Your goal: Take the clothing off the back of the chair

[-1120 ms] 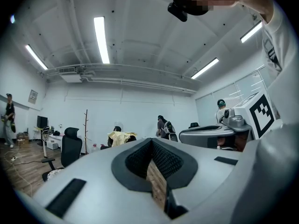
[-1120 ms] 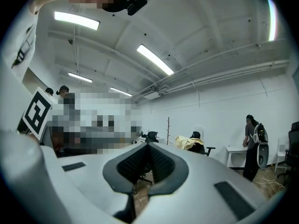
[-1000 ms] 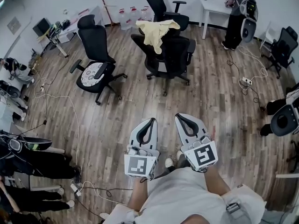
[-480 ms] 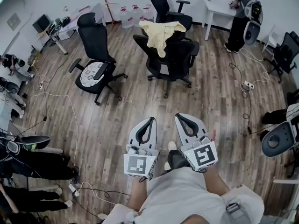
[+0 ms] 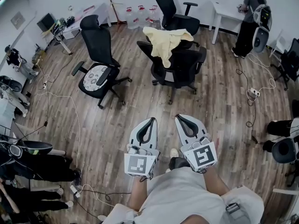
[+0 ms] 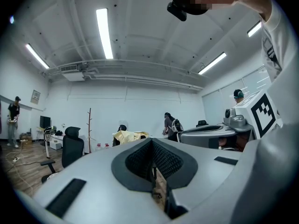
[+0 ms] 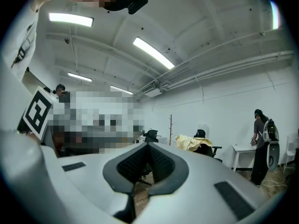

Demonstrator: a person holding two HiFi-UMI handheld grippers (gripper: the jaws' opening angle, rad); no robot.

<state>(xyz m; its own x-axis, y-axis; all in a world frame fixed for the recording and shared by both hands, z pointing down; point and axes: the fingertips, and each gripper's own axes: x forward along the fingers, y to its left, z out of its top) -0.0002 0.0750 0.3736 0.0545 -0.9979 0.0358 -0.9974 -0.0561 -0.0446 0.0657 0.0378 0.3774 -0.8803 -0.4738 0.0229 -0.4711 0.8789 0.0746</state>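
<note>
A pale yellow garment (image 5: 166, 39) hangs over the back of a black office chair (image 5: 180, 64) in the middle of the room, well ahead of me. The same garment (image 6: 128, 136) shows small and far off in the left gripper view, and the garment (image 7: 191, 143) lies right of centre in the right gripper view. My left gripper (image 5: 148, 122) and right gripper (image 5: 181, 118) are held side by side low in the head view, both shut with nothing between the jaws. Bare wooden floor lies between them and the chair.
A second black chair (image 5: 97, 59) with a patterned seat stands to the left, a third chair (image 5: 173, 10) behind. A person (image 5: 250, 20) stands at a white table (image 5: 224, 10) at the back right. Cables (image 5: 70, 111) trail over the floor at left; another chair (image 5: 292, 59) stands at right.
The chair with the garment has come nearer and lower in the head view as I moved forward. Both grippers keep their place side by side and stay shut.
</note>
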